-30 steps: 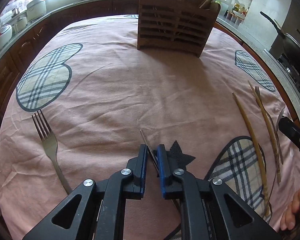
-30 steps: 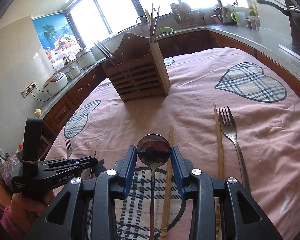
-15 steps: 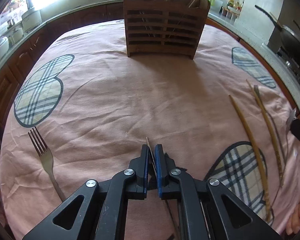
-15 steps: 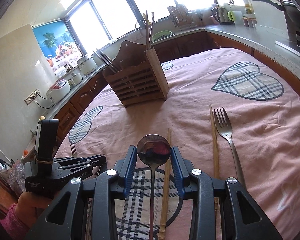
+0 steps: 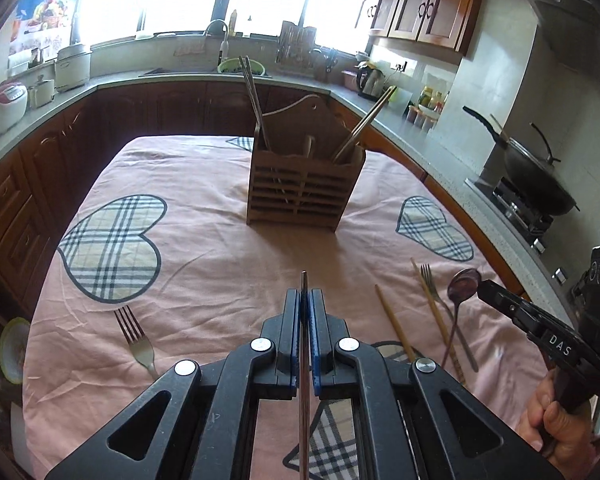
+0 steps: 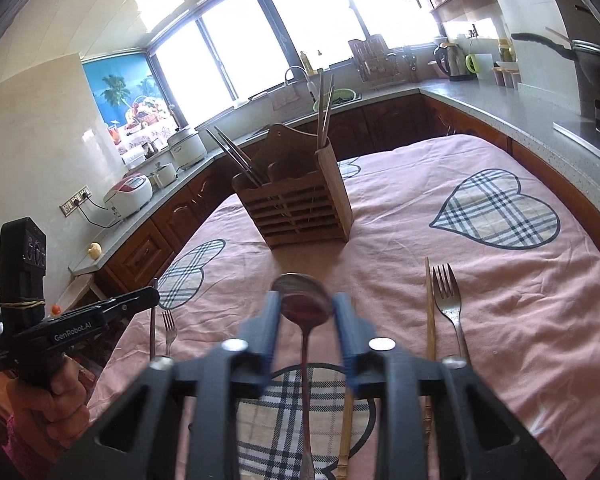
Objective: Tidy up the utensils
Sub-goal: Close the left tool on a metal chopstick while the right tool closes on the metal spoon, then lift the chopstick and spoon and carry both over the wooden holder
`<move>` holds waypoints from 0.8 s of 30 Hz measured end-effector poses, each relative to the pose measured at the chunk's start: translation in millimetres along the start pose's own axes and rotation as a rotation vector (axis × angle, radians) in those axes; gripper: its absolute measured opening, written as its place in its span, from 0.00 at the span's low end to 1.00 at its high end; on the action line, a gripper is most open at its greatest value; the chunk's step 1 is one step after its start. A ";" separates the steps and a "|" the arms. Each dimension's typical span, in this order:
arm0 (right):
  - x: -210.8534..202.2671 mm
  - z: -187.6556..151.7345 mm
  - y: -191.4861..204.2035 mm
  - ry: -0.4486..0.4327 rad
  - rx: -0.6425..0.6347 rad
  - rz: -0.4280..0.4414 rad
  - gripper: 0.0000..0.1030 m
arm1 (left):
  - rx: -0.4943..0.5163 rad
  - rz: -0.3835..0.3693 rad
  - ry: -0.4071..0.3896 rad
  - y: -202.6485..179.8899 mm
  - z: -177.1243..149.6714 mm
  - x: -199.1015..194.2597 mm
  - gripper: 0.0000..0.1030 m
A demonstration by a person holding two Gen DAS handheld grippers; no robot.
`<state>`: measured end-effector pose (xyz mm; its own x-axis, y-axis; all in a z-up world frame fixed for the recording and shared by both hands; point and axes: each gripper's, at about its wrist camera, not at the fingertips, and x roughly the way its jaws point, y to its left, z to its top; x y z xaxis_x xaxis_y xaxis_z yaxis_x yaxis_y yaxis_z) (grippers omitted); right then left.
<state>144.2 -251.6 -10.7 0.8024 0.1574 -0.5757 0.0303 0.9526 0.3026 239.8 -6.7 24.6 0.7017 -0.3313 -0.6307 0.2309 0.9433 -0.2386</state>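
Only left view: left tool [image 5: 305, 300] clamps metal chopstick [image 5: 304, 280] | right view: right tool [image 6: 305, 312] wide around spoon [image 6: 302, 298]

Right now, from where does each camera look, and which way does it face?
Left wrist: on the left gripper, shut on a chopstick, facing the holder; the right gripper and hand show at right.
Right wrist: on the right gripper, open around a spoon, facing the holder; the left gripper shows at left.
Shared: holder, spoon, forks.
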 end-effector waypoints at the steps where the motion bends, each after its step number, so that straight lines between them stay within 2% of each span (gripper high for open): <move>1: -2.0 2.7 1.0 -0.007 0.003 0.008 0.01 | -0.001 -0.003 -0.013 1.6 0.6 -6.4 0.03; 5: -2.5 9.5 7.2 -0.015 -0.025 -0.005 0.00 | -0.016 -0.013 -0.042 7.0 -2.8 -25.3 0.03; 10: 3.5 8.3 9.9 -0.001 -0.034 -0.008 0.00 | -0.036 -0.018 -0.048 13.7 -4.6 -28.8 0.03; 13: 20.6 4.4 3.0 0.056 -0.004 -0.011 0.11 | -0.050 -0.021 -0.046 19.4 -2.7 -24.1 0.03; 15: 36.7 -1.5 -2.6 0.094 0.023 -0.004 0.33 | -0.061 -0.021 -0.044 22.6 -1.6 -21.3 0.03; 17: 55.2 -9.8 -4.2 0.148 0.020 -0.023 0.42 | -0.070 -0.020 -0.042 25.8 -0.2 -19.4 0.03; 21: 85.7 -22.9 -1.9 0.224 0.009 -0.020 0.42 | -0.087 -0.021 -0.043 32.3 2.4 -17.0 0.03; 24: 107.3 -29.1 0.7 0.268 -0.013 -0.049 0.42 | -0.100 -0.024 -0.042 37.7 3.9 -13.8 0.03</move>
<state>213.0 -226.5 -94.3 0.6136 0.1730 -0.7705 0.0555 0.9638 0.2607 241.4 33.5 27.2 0.7248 -0.3506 -0.5931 0.1811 0.9275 -0.3269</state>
